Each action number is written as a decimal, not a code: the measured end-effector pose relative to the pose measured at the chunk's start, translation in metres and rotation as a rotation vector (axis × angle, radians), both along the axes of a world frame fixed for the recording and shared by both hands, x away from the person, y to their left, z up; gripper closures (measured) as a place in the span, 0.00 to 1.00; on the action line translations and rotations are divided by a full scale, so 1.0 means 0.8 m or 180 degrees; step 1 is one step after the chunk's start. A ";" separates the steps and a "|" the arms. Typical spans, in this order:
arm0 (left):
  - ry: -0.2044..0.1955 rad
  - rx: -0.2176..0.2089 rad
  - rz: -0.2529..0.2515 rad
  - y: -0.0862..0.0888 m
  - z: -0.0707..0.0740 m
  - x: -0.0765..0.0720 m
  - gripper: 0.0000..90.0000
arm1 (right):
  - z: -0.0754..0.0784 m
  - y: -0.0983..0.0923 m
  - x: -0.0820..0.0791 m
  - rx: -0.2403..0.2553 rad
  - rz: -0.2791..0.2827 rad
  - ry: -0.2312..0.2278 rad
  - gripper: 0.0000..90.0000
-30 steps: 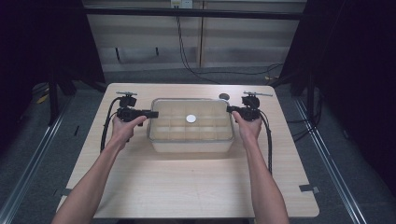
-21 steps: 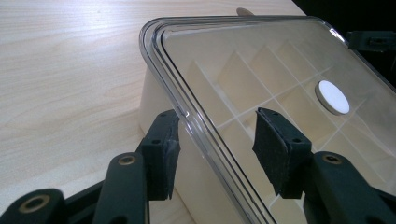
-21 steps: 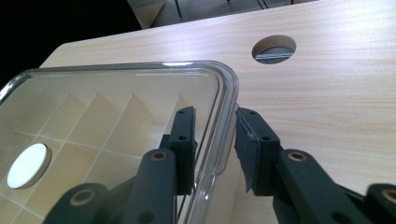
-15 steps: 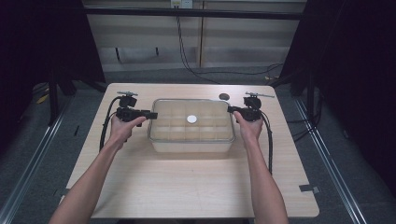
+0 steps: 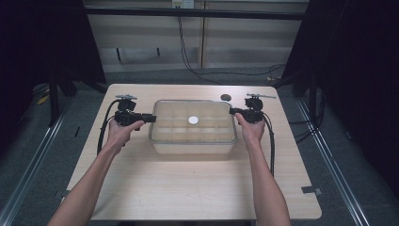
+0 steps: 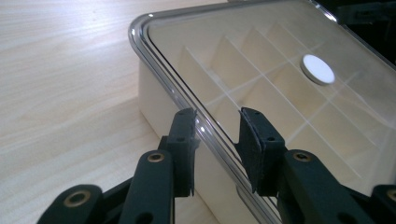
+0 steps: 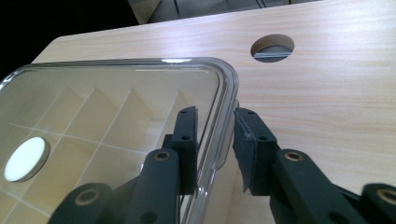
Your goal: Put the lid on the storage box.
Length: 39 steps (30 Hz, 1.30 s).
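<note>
A pale box (image 5: 193, 147) with inner dividers stands mid-table under a clear lid (image 5: 207, 109) that carries a white disc (image 5: 193, 120). My left gripper (image 5: 153, 117) reaches in from the left. Its jaws have just been closing, and they now pinch the lid's left rim (image 6: 205, 133), one pad on each side. At the opposite end, my right gripper (image 5: 231, 111) is shut on the lid's right rim (image 7: 223, 126). The disc (image 6: 318, 69) lies beyond the left jaws and sits low at the left (image 7: 25, 158) in the right gripper view.
A round hole (image 5: 226, 97) is cut in the wooden table (image 5: 188, 188) behind the box's right end. Black cables trail from both grippers along the forearms. Dark floor and rails surround the table.
The left gripper has nudged slightly at the lid's left edge and its jaws have drawn together on the rim. The box and the right hand have kept still.
</note>
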<state>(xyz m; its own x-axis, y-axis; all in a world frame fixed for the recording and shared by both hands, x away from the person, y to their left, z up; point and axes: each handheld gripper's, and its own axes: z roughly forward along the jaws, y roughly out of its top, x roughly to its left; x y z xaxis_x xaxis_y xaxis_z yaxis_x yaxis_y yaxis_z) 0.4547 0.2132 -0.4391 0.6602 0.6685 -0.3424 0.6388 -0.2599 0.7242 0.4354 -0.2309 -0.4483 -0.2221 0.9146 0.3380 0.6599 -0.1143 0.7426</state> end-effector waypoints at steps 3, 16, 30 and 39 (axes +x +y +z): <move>-0.0025 0.0011 -0.0018 -0.001 0.001 -0.009 0.73 | -0.001 -0.001 -0.003 0.0017 0.0033 -0.0008 0.76; -0.0199 -0.0063 -0.0044 0.004 0.012 -0.037 0.59 | 0.021 -0.005 -0.034 0.0130 0.0236 -0.0263 0.58; -0.0365 0.0007 -0.0006 0.012 0.032 -0.069 0.47 | 0.040 0.007 -0.079 0.0069 0.0547 -0.0377 0.46; -0.0439 0.0005 0.0056 0.024 0.034 -0.096 0.41 | 0.050 -0.002 -0.118 0.0047 0.0606 -0.0455 0.41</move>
